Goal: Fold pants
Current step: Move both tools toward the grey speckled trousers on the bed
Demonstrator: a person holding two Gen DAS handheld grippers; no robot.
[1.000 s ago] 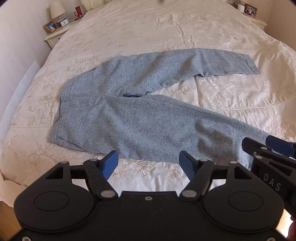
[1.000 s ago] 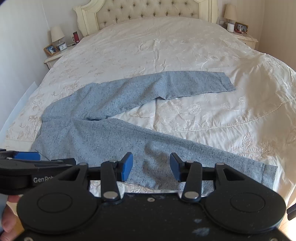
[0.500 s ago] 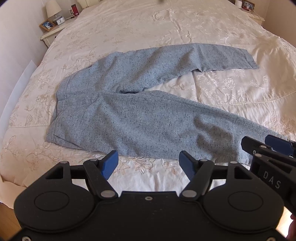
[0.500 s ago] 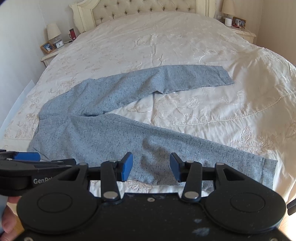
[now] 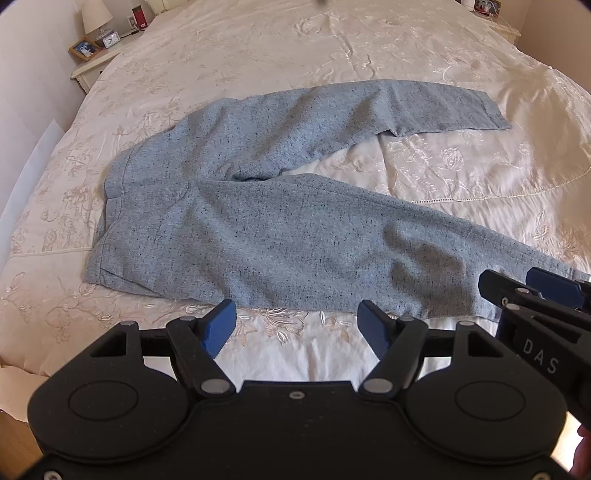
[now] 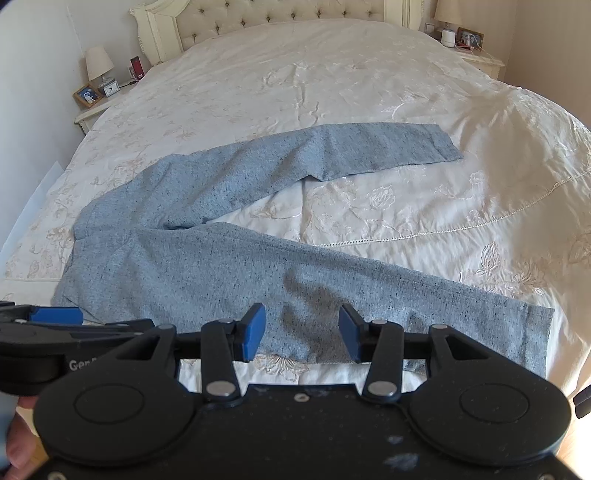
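Observation:
Grey-blue speckled pants [image 5: 266, 229] [image 6: 207, 273] lie flat on the cream bedspread, waistband to the left, legs spread apart in a V toward the right. My left gripper [image 5: 297, 326] is open, hovering above the bed just short of the near leg's lower edge, holding nothing. My right gripper [image 6: 301, 332] is open too, above the near leg around its middle, empty. The right gripper [image 5: 546, 295] also shows at the right edge of the left wrist view, and the left gripper [image 6: 55, 325] at the left edge of the right wrist view.
The bed [image 6: 332, 74] has an embroidered cream cover and a tufted headboard [image 6: 280, 14]. A nightstand [image 6: 96, 107] with lamp, clock and photo frame stands at left; another nightstand [image 6: 476, 55] is at right. A wall runs along the left side.
Both grippers have moved slightly forward over the bed, so the pants sit a little nearer. Both stay open and the pants have not moved.

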